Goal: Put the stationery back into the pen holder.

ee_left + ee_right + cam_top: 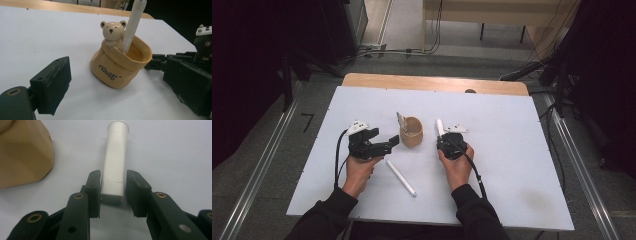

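Note:
A tan pen holder [411, 132] shaped like a sack, with a small bear [112, 31] on its rim, stands at the table's middle. One white pen [132, 23] leans upright inside it. My left gripper [383, 139] is just left of the holder, open, its wide jaws either side of the holder [120, 67] without touching it. Right of the holder, a second white pen [114, 162] lies flat. My right gripper [114, 173] is open with its jaws close around this pen's near end; a thin gap remains on one side. A third white pen [401, 178] lies nearer me.
The white board [512, 165] covers a wooden table [432, 82] whose far edge shows. Dark equipment and cables sit on the floor beyond. Bare board lies to the right of my right hand [457, 167].

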The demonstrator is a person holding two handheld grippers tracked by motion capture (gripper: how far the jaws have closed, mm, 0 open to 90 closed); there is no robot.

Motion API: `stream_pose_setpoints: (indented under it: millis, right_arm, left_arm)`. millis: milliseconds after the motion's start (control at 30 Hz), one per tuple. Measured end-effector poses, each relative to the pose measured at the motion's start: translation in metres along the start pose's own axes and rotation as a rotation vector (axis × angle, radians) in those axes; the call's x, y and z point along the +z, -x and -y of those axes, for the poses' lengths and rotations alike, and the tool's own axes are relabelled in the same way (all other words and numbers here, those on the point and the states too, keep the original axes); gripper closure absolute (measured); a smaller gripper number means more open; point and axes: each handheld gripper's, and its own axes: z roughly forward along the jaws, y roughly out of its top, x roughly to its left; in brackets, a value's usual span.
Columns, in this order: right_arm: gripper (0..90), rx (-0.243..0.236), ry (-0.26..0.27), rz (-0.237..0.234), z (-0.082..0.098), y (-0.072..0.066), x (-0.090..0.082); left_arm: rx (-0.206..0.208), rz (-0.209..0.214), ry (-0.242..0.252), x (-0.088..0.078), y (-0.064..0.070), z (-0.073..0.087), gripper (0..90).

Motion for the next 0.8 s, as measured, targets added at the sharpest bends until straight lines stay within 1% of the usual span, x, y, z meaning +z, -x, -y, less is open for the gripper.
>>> stream_pose_setpoints:
  millis: [133,233,367,433,600,667,800]
  right_arm:
    - [62.2,-0.014,-0.002,0.014,-0.0013,-0.0018,0.0015]
    - [62.5,-0.020,-0.002,0.015,-0.0025,-0.0016,0.0029]
    - [67.6,-0.013,-0.003,0.014,-0.0039,-0.0001,0.0040]
    - [68.3,-0.015,-0.003,0.006,-0.0043,0.0010,0.0044]
    - [68.9,-0.039,-0.001,-0.005,-0.0046,0.0031,0.0045]
    - [69.0,-0.038,-0.004,-0.014,-0.0045,0.0040,0.0040]
    - [69.0,-0.053,-0.011,-0.025,-0.0039,0.0062,0.0018]
  left_arm:
    - [0.000,0.000,-0.004,0.0007,0.0002,0.0006,8.5]
    - [0.002,0.000,-0.005,0.0009,0.0006,0.0007,8.5]
    - [0.000,0.002,-0.007,0.0015,0.0008,0.0011,8.5]
    - [0.001,0.003,-0.007,0.0014,0.0010,0.0011,8.5]
    - [-0.001,0.012,-0.009,0.0011,0.0021,0.0012,8.5]
    - [-0.001,0.016,-0.010,0.0012,0.0024,0.0011,8.6]
    - [-0.004,0.020,-0.008,0.0010,0.0030,0.0010,8.5]
